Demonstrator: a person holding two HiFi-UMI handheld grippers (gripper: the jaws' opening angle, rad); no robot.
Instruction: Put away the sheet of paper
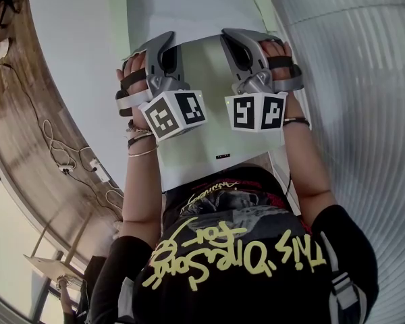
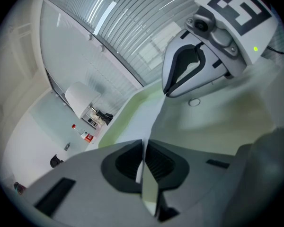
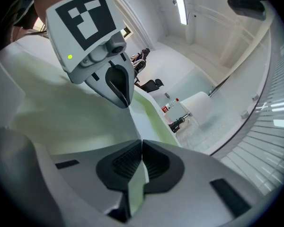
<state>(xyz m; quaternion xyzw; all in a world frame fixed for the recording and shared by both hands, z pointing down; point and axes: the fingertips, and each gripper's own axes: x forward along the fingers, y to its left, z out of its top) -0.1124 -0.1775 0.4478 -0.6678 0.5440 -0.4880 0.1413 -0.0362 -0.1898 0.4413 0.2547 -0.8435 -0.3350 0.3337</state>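
Left gripper (image 2: 143, 148): fingers (image 2: 123, 162) clamped on sheet of paper (image 1: 209, 73). Only its own view showed the thin edge pinched. We held the sheet in the air between both grippers; it looked pale green-white and bent. Right gripper (image 3: 141, 148): fingers likewise closed on the sheet's edge. Head view alone showed both hands and the whole sheet.

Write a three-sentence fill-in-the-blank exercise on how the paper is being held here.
1. The jaws of the left gripper are ____ on the sheet of paper.
2. The right gripper pinches the ____ sheet.
3. The person's black shirt bears ____ lettering.

Missing words: shut; same; yellow
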